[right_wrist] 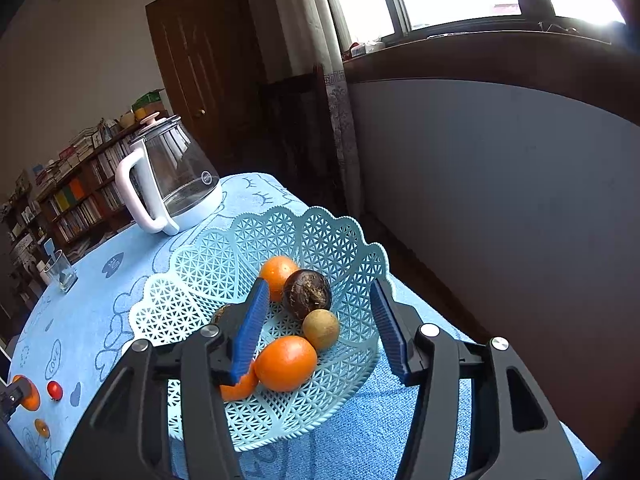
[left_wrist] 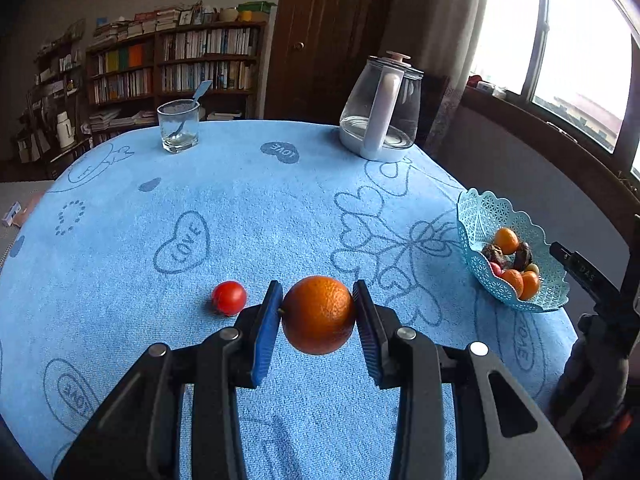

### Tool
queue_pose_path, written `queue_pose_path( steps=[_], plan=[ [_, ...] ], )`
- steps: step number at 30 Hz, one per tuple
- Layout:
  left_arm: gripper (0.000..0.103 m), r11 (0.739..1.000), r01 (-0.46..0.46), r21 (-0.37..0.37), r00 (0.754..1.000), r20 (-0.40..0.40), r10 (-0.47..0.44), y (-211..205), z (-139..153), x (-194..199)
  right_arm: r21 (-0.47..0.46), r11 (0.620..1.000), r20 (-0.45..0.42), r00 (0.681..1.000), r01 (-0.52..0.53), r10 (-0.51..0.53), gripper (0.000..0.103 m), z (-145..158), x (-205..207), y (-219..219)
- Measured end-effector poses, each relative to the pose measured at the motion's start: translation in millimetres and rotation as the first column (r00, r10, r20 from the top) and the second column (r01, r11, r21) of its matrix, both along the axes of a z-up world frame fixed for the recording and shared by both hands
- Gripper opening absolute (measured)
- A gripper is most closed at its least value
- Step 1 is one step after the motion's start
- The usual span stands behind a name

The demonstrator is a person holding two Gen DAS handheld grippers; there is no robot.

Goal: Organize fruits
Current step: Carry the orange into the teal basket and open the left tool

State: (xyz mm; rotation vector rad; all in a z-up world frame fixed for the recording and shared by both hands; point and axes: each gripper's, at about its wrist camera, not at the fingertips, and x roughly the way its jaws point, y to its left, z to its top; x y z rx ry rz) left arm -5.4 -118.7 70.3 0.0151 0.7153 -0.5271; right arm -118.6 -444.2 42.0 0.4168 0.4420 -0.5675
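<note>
My left gripper (left_wrist: 318,286) is shut on a large orange (left_wrist: 318,314), which hangs just above the blue tablecloth (left_wrist: 240,208). A small red tomato (left_wrist: 229,298) lies on the cloth just left of it. The light blue lattice basket (left_wrist: 480,216) stands at the table's right edge. In the right wrist view my right gripper (right_wrist: 320,320) hovers open over this basket (right_wrist: 224,256), its pads pressing on nothing. Below it lie an orange (right_wrist: 286,362), a second orange (right_wrist: 278,276), a dark brown fruit (right_wrist: 307,294) and a small tan fruit (right_wrist: 321,329). Another orange (right_wrist: 240,388) is partly hidden by the left finger.
A glass kettle with a white handle (left_wrist: 380,112) and a glass with a spoon (left_wrist: 179,126) stand at the table's far edge. A small orange piece (right_wrist: 42,427) lies near the front left. The table drops off right beside the basket, towards the wall under the window.
</note>
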Motion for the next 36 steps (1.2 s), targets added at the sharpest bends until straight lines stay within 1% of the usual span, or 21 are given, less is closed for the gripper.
queue_pose_path(
  steps=[4, 13, 21, 28, 29, 30, 31, 32, 36],
  plan=[
    [0.037, 0.997, 0.070, -0.013, 0.998, 0.003, -0.070, -30.4, 6.1, -0.5, -0.003, 1.000, 0.018, 1.000, -0.005, 0.005, 0.063, 1.1, -0.5, 1.3],
    [0.037, 0.981, 0.192, -0.029, 0.981, 0.008, -0.191, -95.8, 10.6, -1.8, 0.004, 1.000, 0.030, 0.999, -0.025, 0.025, 0.064, -0.5, 0.6, 3.9],
    [0.037, 0.953, 0.303, -0.028, 0.953, 0.011, -0.303, -151.9, 8.0, -4.6, 0.031, 0.999, 0.046, 0.999, -0.010, 0.008, 0.064, -0.5, -4.4, -1.4],
    [0.038, 0.935, 0.354, -0.024, 0.935, -0.001, -0.354, -173.5, -2.0, -6.3, 0.042, 0.999, 0.049, 0.999, -0.005, 0.003, 0.064, -1.0, -5.6, -4.2],
    [0.043, 0.934, 0.357, -0.023, 0.934, 0.001, -0.357, -173.8, -2.6, -6.8, 0.043, 0.999, 0.049, 0.999, -0.004, 0.002, 0.064, -1.1, -5.7, -4.4],
    [0.058, 0.935, 0.354, -0.022, 0.935, 0.004, -0.354, -173.5, -2.6, -6.9, 0.043, 0.999, 0.049, 0.999, -0.004, 0.001, 0.064, -1.0, -5.5, -3.9],
    [0.065, 0.938, 0.347, -0.026, 0.938, 0.010, -0.347, -171.8, -1.6, -7.4, 0.043, 0.999, 0.049, 0.999, -0.003, 0.001, 0.064, -1.0, -5.7, -3.9],
    [0.066, 0.939, 0.341, -0.036, 0.940, 0.015, -0.341, -169.4, -0.4, -7.2, 0.043, 0.999, 0.049, 0.999, -0.003, 0.001, 0.064, -1.1, -5.9, -4.0],
    [0.066, 0.950, 0.308, -0.051, 0.951, 0.016, -0.307, -158.7, 2.9, -2.5, 0.043, 0.999, 0.049, 0.999, 0.000, -0.002, 0.064, -1.4, -6.1, -4.1]
  ],
)
